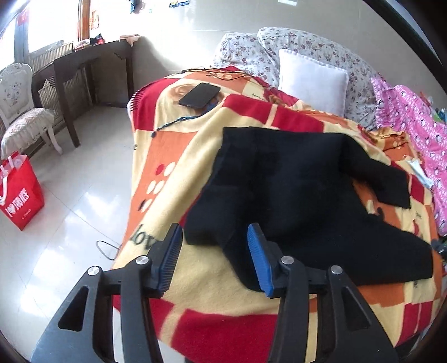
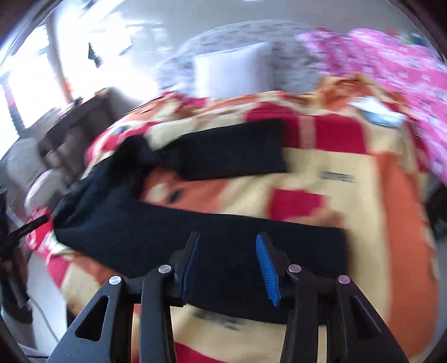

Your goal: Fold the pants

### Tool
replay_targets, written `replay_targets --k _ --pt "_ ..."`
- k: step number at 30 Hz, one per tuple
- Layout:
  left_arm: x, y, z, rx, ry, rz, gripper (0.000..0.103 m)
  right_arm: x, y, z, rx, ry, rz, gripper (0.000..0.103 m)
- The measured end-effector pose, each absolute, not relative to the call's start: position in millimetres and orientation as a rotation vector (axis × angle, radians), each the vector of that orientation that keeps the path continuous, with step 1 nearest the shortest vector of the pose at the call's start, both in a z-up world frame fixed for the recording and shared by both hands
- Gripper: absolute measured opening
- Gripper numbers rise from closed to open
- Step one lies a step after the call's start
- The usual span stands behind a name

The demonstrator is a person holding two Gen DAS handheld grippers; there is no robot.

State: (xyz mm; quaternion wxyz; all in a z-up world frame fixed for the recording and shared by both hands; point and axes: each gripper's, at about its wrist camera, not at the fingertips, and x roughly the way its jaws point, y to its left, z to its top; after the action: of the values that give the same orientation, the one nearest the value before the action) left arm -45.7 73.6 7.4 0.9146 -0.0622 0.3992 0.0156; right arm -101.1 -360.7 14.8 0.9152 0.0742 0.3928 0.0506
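Both wrist views look closely down over the bed [image 1: 156, 167].

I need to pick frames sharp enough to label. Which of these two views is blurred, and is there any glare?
Left wrist view: sharp, the black pants and phone crisp; the window is blown out, with glare on the floor. Right wrist view: motion-smeared across blanket and pants, only the right gripper sharp.

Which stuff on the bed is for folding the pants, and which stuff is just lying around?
For the job:
- black pants, spread on the blanket
- left gripper, jaws open
- right gripper, jaws open

Just lying about:
- phone
- white pillow
- pink quilt
- red bag on the floor
- chair
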Motion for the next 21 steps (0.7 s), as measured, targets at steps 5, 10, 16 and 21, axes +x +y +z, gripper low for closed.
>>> replay_targets --k 5,10,16,21 --pt "-40.3 58.3 7.9 -0.13 0.796 -0.001 0.058 -66.9 -286.9 -4.9 0.082 0.861 0.28 0.043" --pt "-26.1 45.9 -9.8 -0.1 0.825 -0.001 0.058 -45.2 -237.3 -19.0 0.023 0.885 0.376 0.043" --pt "-9.5 47.8 -35.2 -0.095 0.869 0.022 0.058 -27.5 -215.7 -38.6 -0.033 0.928 0.405 0.043" --pt "-6.9 52.4 -41.6 -0.107 0.866 0.011 0.064 -16.9 -212.3 -19.6 -0.078 0.929 0.434 0.044"
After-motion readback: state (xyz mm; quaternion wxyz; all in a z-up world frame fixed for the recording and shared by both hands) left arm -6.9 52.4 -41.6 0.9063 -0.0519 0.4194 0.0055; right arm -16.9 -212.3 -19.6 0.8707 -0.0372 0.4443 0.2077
